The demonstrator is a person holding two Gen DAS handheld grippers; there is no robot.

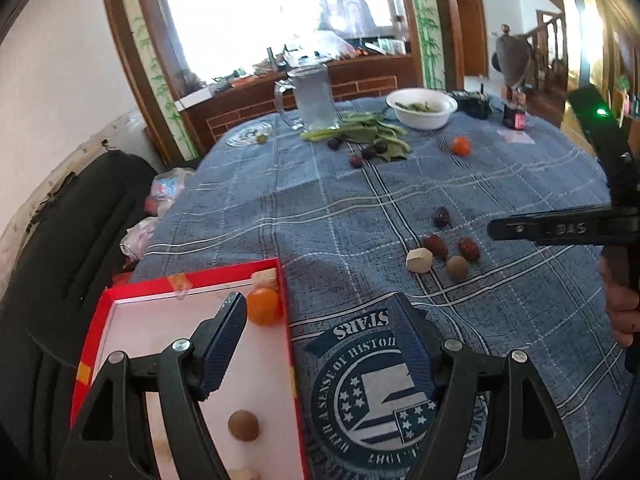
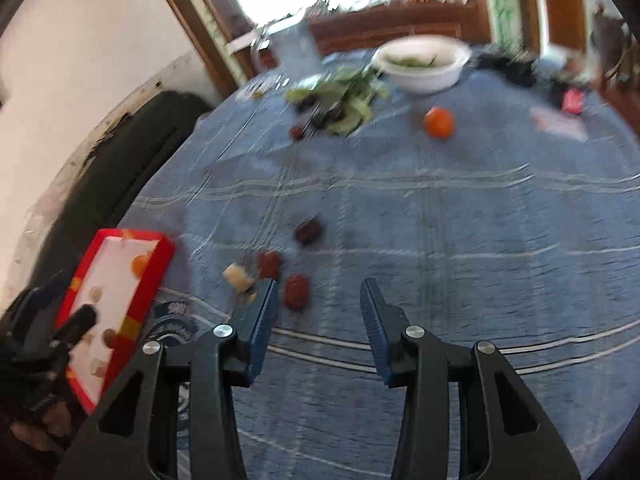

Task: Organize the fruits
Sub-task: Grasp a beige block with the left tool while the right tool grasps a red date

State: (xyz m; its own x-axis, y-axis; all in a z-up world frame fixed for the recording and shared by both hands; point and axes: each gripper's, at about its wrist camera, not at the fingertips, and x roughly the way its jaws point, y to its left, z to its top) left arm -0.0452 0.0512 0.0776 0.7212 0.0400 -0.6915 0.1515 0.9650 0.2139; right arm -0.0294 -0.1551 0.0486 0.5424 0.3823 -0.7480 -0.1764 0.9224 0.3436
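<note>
Left wrist view: the left gripper point(image 1: 320, 340) hangs over the right wall of the red box point(image 1: 192, 280), fingers spread wide with nothing between them. Inside the box lie 1 orange point(image 1: 264, 306) in the far corner and 1 brown fruit point(image 1: 243, 423) nearer the camera. On the blue cloth point(image 1: 360, 208) a cluster waits: 3 dark red fruits, 1 brown fruit point(image 1: 458, 268) and 1 pale chunk point(image 1: 419, 260). A second orange point(image 1: 461, 146) sits far back near the white bowl point(image 1: 422, 108), with more dark fruits among the green leaves point(image 1: 360, 132).

Right wrist view (blurred): the right gripper point(image 2: 318, 304) points down at the cloth beside the cluster, fingers partly apart and empty; 1 dark red fruit point(image 2: 296, 290) lies just right of its left finger, the pale chunk point(image 2: 239, 277) just beyond it.

Risk, judged: the round fruits sit close together, so a closing finger may nudge a neighbour and send it rolling; a hard squeeze may bruise soft fruit; the 2 grippers work close together near the box and could collide
</note>
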